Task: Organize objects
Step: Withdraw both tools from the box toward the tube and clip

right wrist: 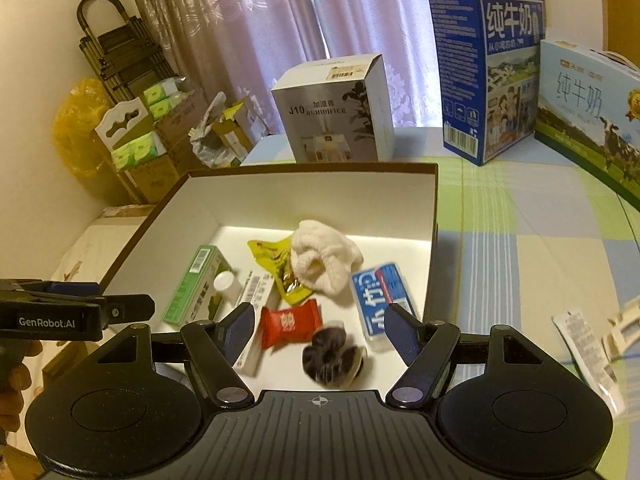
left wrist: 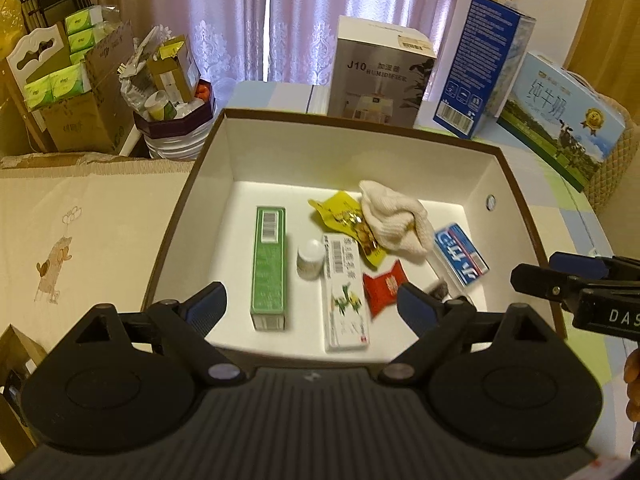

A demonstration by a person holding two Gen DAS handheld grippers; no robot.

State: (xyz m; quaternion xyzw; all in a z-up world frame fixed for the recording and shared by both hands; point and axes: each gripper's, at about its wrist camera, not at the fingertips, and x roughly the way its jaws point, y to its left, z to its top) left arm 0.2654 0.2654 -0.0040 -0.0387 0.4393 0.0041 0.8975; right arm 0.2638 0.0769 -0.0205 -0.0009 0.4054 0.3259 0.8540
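Mostly done: brown-rimmed white cardboard box (right wrist: pixel 434 200) already filled, white paper sachet (right wrist: pixel 588 354) left on checked table (right wrist: pixel 520 240), both grippers (left wrist: pixel 312 308) (right wrist: pixel 320 330) spread, empty.

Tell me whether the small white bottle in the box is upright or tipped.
Upright. The bottle stands on its base between the green carton and white carton, its cap facing up in both views.

Surface: a table under a green, blue and white checked cloth (right wrist: pixel 520 240). Directly on it: an open white-lined box (right wrist: pixel 434 208), a humidifier carton (right wrist: pixel 332 120), a tall blue milk carton (right wrist: pixel 488 80), a pale milk gift box (right wrist: pixel 592 120), and a white sachet (right wrist: pixel 588 356) near the right edge.
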